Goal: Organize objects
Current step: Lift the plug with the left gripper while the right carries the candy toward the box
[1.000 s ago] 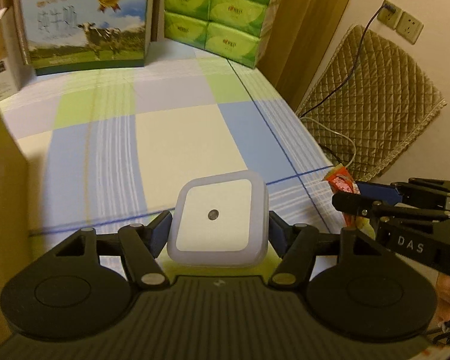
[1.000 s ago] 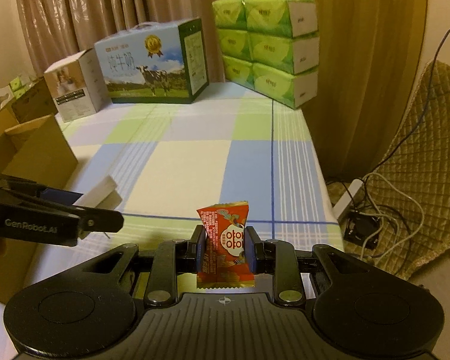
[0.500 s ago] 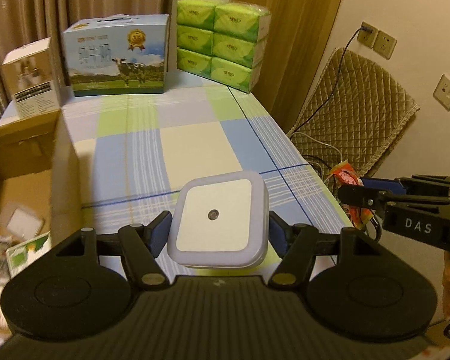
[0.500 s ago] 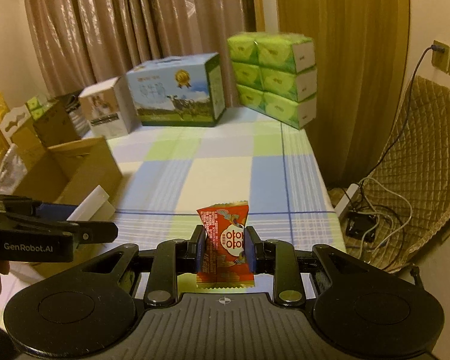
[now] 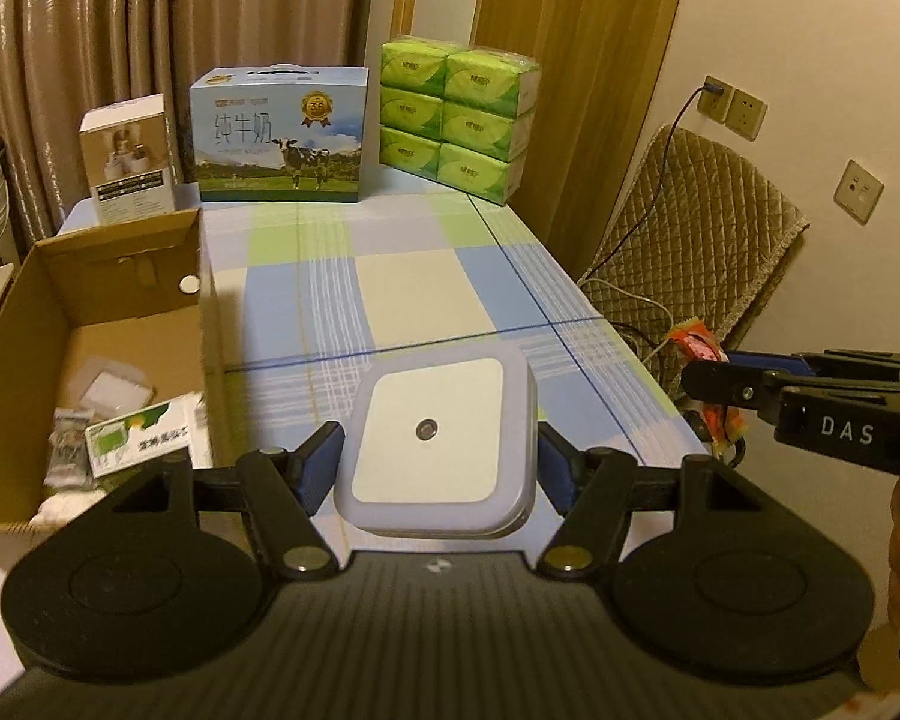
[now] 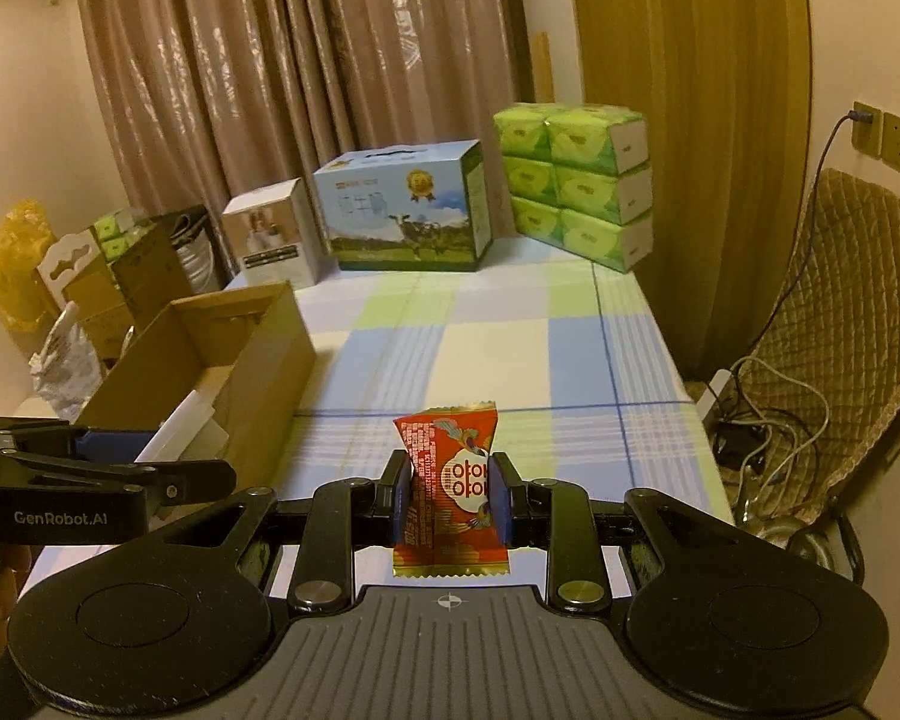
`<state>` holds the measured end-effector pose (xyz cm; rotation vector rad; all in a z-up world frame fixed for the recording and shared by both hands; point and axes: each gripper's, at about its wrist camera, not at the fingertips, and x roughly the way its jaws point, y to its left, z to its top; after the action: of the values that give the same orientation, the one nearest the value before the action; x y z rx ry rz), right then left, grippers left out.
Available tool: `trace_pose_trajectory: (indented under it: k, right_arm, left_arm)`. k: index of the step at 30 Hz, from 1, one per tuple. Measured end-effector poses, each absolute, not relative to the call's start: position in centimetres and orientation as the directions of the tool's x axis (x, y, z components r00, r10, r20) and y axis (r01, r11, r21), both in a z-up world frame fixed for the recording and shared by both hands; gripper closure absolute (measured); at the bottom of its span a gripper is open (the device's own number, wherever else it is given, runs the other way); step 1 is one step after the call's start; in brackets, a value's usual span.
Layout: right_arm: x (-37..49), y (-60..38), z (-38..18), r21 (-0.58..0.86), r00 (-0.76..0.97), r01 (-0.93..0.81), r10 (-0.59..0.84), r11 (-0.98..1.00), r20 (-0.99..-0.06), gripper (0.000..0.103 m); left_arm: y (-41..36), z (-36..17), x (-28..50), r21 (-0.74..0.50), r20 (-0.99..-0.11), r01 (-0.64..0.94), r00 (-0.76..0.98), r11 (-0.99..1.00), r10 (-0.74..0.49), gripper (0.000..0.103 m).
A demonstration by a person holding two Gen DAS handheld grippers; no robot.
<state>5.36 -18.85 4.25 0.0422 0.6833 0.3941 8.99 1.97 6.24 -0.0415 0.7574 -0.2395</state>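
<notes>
Two hand-held grippers were in view, each carrying one thing. The left hand-held gripper (image 5: 437, 468) was clamped on one square white night light (image 5: 435, 447), held above the near end of the surface (image 5: 414, 276). The right hand-held gripper (image 6: 448, 495) was clenched on one red snack packet (image 6: 450, 489), upright between its blue pads, also above the near edge; from the left view that packet (image 5: 699, 348) hung off the surface's right side.

One open cardboard box (image 5: 108, 300) stood on the left of the surface, holding a green-and-white carton (image 5: 138, 438) and a few small packets too dim to count. At the far end stood one milk box (image 5: 279, 135) printed with a cow, one smaller white box (image 5: 129, 159) to its left, and six green tissue packs (image 5: 459, 117) stacked in two columns of three.

The surface wore a checked cloth in blue, green and cream. Brown curtains (image 6: 306, 72) hung behind it, a quilted chair (image 6: 858, 330) stood at the right with cables (image 6: 774, 408) at its foot, and two wall sockets (image 6: 882, 135) sat above, one with a plug in it.
</notes>
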Motion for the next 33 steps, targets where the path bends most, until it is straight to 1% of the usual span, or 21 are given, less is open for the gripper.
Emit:
trace_pose_trajectory:
  k: [5,15,25,33]
  right_arm:
    - [3.2,-17.5,4.1,0.142,0.692,-0.382,0.384,0.913,-0.612,0.079]
    - [1.1,-14.8,2.9,0.150,0.648,-0.438,0.426,0.887,-0.631,0.079]
    - [0.8,-12.1,2.3,0.150,0.613,-0.489,0.461,0.859,-0.641,0.079]
    - [0.9,-9.7,2.3,0.147,0.589,-0.532,0.490,0.834,-0.643,0.079]
  left_arm:
    - [2.8,6.2,6.2,-0.101,-0.676,0.193,0.706,0.976,-0.210,0.040]
    - [5.8,5.8,3.1,-0.099,-0.686,0.153,0.705,0.983,-0.179,0.040]
    - [8.8,5.9,1.7,-0.044,-0.690,0.082,0.718,0.996,-0.090,0.040]
    - [12.2,6.0,0.9,-0.024,-0.694,0.011,0.719,1.000,-0.025,0.040]
